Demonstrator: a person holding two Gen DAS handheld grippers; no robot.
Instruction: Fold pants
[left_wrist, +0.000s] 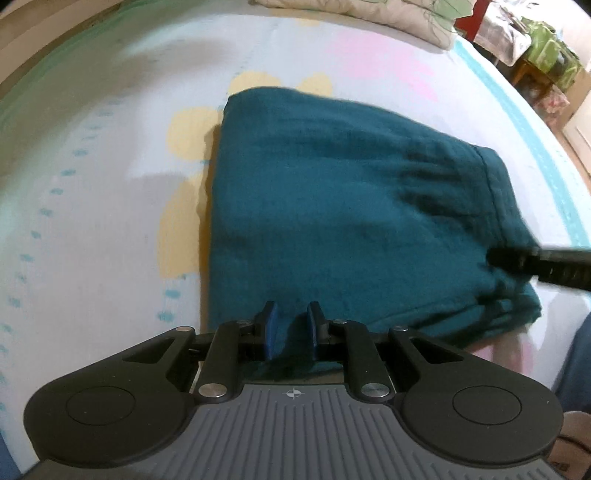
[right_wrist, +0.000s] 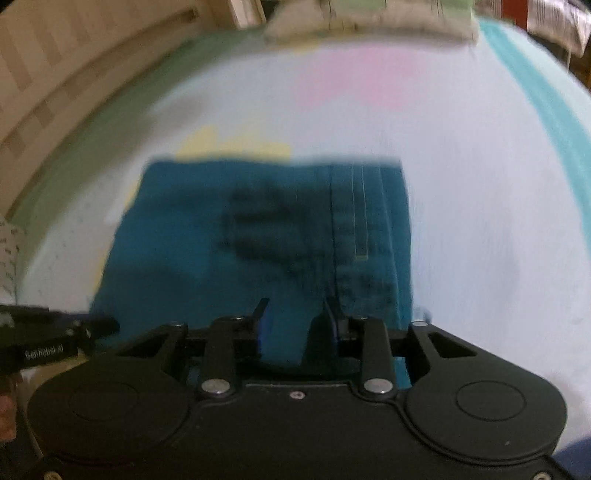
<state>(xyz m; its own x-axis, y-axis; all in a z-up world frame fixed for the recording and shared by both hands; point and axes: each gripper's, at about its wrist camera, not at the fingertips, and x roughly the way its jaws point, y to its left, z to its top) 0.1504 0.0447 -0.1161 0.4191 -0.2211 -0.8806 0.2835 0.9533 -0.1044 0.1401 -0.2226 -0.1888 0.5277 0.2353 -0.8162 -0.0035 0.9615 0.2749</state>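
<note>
Folded teal pants (left_wrist: 332, 203) lie flat on a pale flowered bed sheet (left_wrist: 92, 221). My left gripper (left_wrist: 291, 325) is at their near edge, its blue pads a narrow gap apart with teal cloth filling that gap. The right gripper (left_wrist: 496, 256) reaches onto the pants' right side in the left wrist view. In the blurred right wrist view the pants (right_wrist: 258, 229) fill the middle. There my right gripper (right_wrist: 297, 321) hovers over their near edge with its pads well apart and cloth below them. The left gripper (right_wrist: 110, 326) shows at the left edge.
A pillow (left_wrist: 369, 18) lies at the far end of the bed. Clutter and furniture (left_wrist: 546, 55) stand beyond the bed's right side. A wooden panel (right_wrist: 55, 74) runs along the left. A person's blue-clad leg (left_wrist: 580, 350) is at the near right.
</note>
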